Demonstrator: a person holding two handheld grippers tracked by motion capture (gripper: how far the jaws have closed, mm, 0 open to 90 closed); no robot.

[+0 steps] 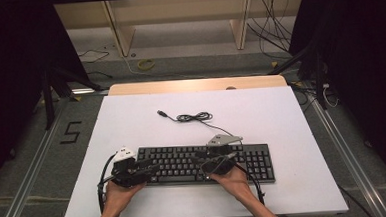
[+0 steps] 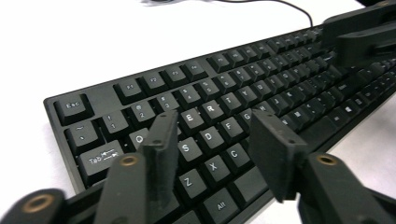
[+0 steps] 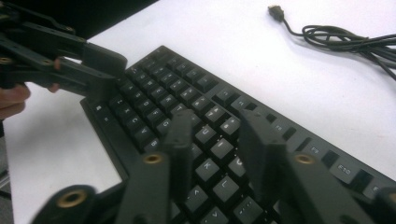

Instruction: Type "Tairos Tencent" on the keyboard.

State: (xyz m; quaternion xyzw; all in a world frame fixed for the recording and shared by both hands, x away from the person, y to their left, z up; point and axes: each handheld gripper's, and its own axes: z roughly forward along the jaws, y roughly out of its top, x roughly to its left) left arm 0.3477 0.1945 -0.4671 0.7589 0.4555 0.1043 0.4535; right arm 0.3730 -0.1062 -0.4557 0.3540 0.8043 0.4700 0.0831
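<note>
High view: keyboard (image 1: 204, 163) low centre on the white table (image 1: 292, 133), left gripper (image 1: 146, 167) and right gripper (image 1: 223, 162) over its keys. Left gripper view: jaws apart, empty, above S and D. Right gripper view: jaws apart over K and L; likely typing, next calling for lowering one fingertip onto a single key.

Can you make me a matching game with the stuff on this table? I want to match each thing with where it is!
Things:
1. keyboard
2. coiled cable
3. left gripper
4. right gripper

Places:
A. over the keys in the middle part of the keyboard
B. lying on the white table, behind the keyboard
C. flat on the table, near the front edge
D. over the keys at the keyboard's left end

Pairs: 1-C, 2-B, 3-D, 4-A
</note>
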